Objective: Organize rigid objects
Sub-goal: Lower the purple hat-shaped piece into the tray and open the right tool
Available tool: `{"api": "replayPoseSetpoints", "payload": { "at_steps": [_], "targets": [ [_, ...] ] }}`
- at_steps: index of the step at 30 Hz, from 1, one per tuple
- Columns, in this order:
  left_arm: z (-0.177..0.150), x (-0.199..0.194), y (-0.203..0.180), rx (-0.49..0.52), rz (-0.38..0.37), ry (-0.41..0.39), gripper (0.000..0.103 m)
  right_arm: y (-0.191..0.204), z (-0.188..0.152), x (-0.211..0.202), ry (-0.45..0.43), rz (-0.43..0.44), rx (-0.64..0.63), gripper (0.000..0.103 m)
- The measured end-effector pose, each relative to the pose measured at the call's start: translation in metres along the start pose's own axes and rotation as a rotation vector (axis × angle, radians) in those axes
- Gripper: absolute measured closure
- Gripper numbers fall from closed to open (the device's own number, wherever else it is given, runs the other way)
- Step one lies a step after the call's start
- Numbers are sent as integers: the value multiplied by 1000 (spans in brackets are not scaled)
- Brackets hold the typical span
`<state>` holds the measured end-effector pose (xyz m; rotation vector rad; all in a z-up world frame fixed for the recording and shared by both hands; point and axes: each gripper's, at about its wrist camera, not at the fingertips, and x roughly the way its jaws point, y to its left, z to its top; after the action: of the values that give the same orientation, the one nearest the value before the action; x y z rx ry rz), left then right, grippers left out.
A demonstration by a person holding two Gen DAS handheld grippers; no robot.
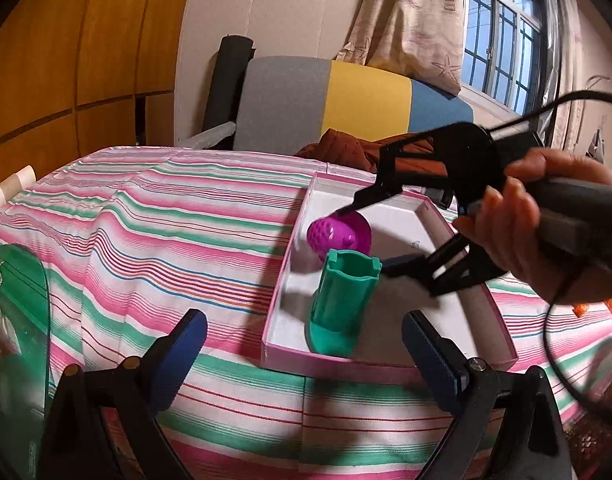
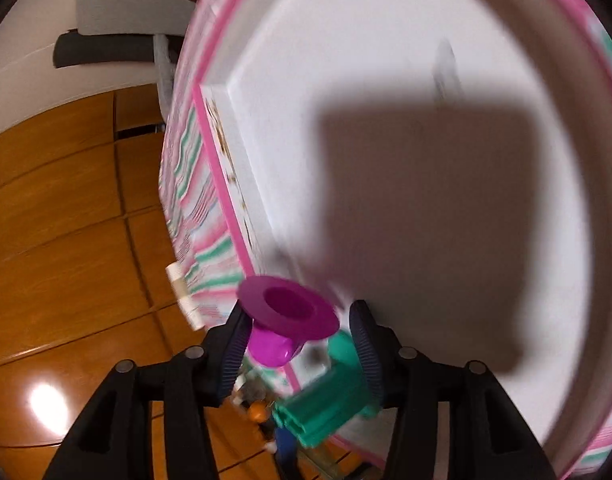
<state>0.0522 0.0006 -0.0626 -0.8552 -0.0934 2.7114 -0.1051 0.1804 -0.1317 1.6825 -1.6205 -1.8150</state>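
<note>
left gripper (image 1: 303,342): mine, spread wide, nothing in it, hovering low over the striped worktop (image 1: 145,240) just short of the box's near wall.
box (image 1: 502,336): shallow, pink rim, white floor, lying on the worktop; holds both toys.
green toy (image 1: 342,300): ribbed tube with a foot, leaning in the box's near part, touching nothing of my grippers as far as I can tell.
purple toy (image 1: 338,234): round, brimmed, just behind the green one, over the box floor.
right gripper (image 1: 370,236): reaching into the box from the right, fingers either side of the purple toy; wrist view shows its pads (image 2: 233,344) apart, one pad against the toy, the other off it near the green toy. I'd call it parted, not pinching, but it's blurry.
step: I judge placing the purple toy in the box, release stage.
next: pull the right gripper straight back without clipping the green toy; the left needs a fresh item, none seen here.
</note>
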Motion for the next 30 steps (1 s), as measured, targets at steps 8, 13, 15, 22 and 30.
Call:
{"api": "replayPoseSetpoints", "payload": {
  "at_steps": [8, 13, 15, 22, 30],
  "targets": [
    [-3, 4, -3, 10, 4, 16, 5, 49, -8, -44, -282, -241, -386, 44],
    [-6, 5, -11, 35, -1, 24, 5, 53, -21, -57, -313, -265, -477, 44],
    [-6, 7, -12, 44, 9, 34, 5, 52, -25, -62, -326, -261, -486, 44],
    [-8, 6, -19, 85, 31, 36, 3, 45, -40, -92, -427, -233, -516, 43],
    [-10, 6, -22, 122, 87, 39, 1, 34, -53, -160, -630, -334, -620, 41]
  ]
}}
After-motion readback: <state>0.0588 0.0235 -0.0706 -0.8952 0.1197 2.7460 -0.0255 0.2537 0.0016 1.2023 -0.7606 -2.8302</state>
